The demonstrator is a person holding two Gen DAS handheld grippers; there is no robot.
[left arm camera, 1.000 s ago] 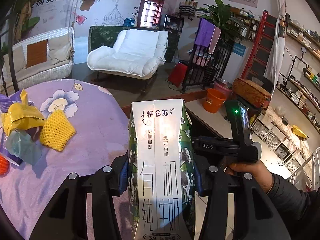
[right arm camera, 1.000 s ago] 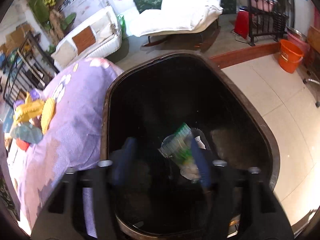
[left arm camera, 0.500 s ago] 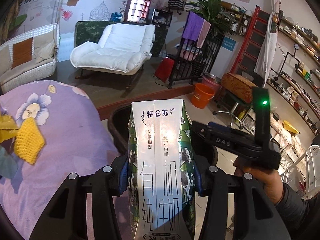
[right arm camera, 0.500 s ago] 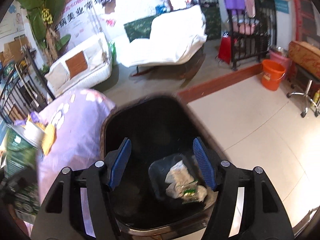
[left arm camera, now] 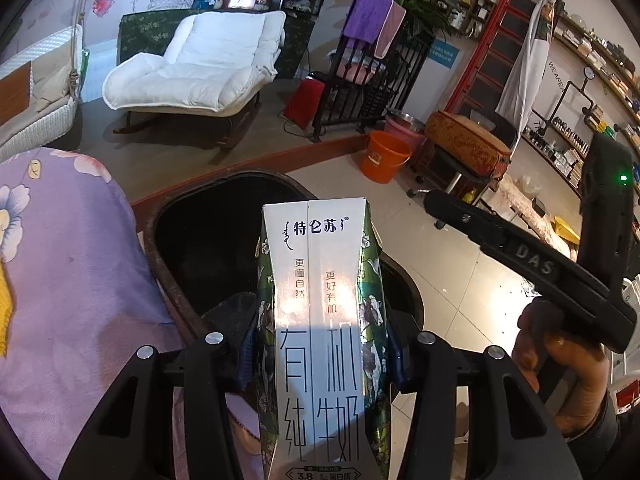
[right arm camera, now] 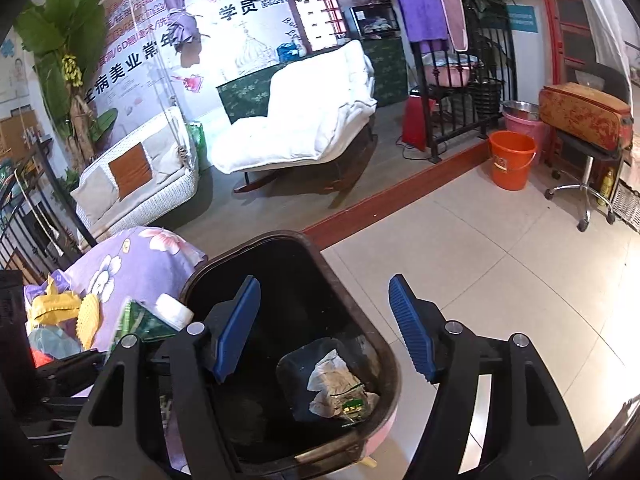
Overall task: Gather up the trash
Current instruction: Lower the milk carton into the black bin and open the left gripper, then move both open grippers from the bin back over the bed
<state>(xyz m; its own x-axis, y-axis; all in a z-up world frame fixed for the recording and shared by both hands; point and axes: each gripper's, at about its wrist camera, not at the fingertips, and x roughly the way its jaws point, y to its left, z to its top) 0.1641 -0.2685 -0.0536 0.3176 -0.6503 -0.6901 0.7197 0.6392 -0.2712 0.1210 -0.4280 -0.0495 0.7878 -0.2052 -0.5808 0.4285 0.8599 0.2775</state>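
Since a second ago I've carried the milk carton [left arm camera: 320, 332] off the purple floral cloth [left arm camera: 72, 280] and over toward the trash bin [left arm camera: 168, 280]; the yellow scraps that sat beside it have slid almost out of my left view, and the bin's dark mouth now sits right behind the carton. My left gripper [left arm camera: 320, 356] is clamped on the carton, blue pads pressed against both its sides, the carton upright with its white printed face toward the camera.

My right gripper [right arm camera: 324, 332] has lifted up from inside the bin; it now hangs above the rim with nothing between its fingers, which stand well apart. Below it, on the bin's floor, lies a crumpled wrapper [right arm camera: 340, 388] with a bit of green on it.

From the right camera, the carton shows just left of the bin, over the cloth's edge. Further left of the bin, on the cloth, are the yellow foam net [right arm camera: 88, 320] and a yellow wrapper [right arm camera: 52, 306].
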